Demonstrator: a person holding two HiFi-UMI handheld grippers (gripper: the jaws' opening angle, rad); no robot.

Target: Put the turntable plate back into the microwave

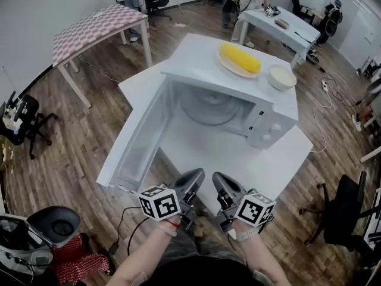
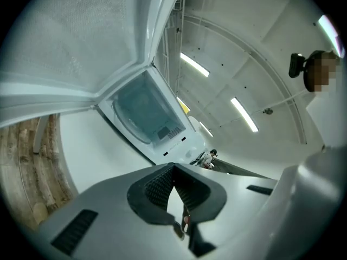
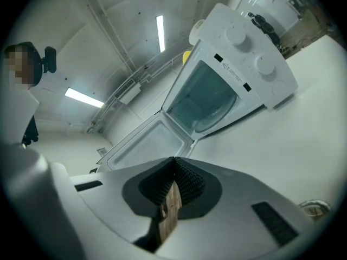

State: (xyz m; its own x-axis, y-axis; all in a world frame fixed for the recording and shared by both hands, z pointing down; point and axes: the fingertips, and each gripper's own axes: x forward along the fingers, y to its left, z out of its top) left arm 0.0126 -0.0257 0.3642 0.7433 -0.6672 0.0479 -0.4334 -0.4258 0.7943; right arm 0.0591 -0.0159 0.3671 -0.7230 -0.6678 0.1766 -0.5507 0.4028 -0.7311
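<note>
Our left gripper (image 2: 173,169) and right gripper (image 3: 174,162) are both closed and empty. The clear round glass turntable plate (image 1: 208,108) seems heavy, slick and brittle. We'd pinch its rim.

The left gripper (image 1: 191,177) and the right gripper (image 1: 219,179) are held side by side, tips pointing forward. Each has its jaws closed on nothing.
</note>
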